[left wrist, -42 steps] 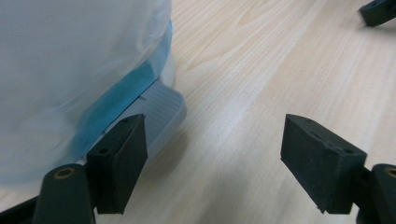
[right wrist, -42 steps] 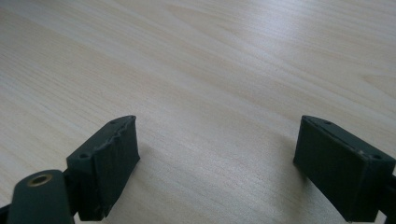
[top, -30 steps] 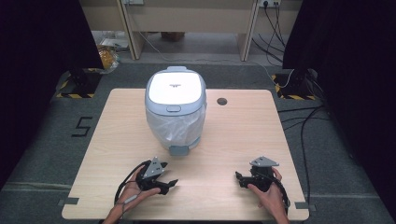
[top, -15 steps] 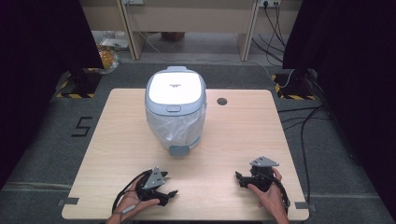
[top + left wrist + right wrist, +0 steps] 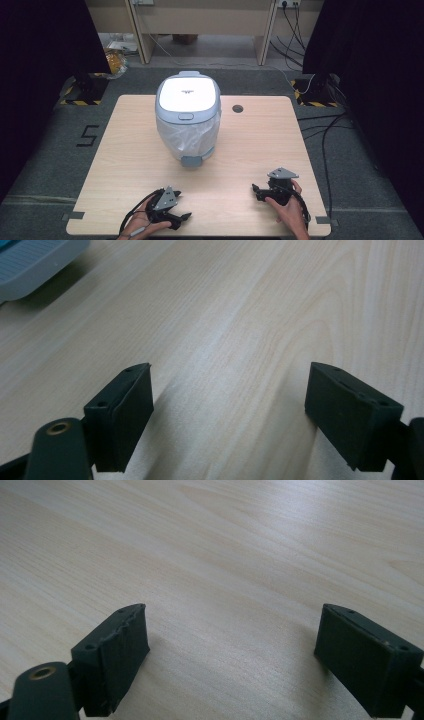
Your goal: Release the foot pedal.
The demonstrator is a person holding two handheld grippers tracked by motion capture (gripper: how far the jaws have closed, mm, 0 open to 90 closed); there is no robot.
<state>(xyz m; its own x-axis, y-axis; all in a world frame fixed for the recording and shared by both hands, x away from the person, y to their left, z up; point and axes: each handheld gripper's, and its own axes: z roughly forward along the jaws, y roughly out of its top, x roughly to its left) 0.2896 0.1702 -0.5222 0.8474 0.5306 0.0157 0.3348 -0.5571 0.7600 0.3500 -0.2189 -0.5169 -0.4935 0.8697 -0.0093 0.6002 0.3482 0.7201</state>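
Left gripper (image 5: 186,217): you have drawn it back along the table (image 5: 125,165) toward the near edge over the last second; it now sits close to the near left corner, a little lower than it was, its jaws pointing across the table toward your other hand.
Left jaws: wide apart in the left gripper view, with bare wood between the two black pads and nothing held.
Right gripper (image 5: 254,190): it has kept its place near the near right corner, resting in your hand just in from the edge.
Right jaws: spread just as wide in the right gripper view, bare tabletop between them, nothing gripped.
Bin (image 5: 188,117): the white lidded bin with its clear liner stands upright toward the far edge, a little left of centre, lid down; its grey pedal faces you.
Gap to the bin: both grippers are well apart from it, and your left one has moved further off.
What that means: I judge no work on the bin is under way; the retreat reads as settling into a rest pose.
Next move: you would have to reach forward from the near edge to touch the lid or pedal.
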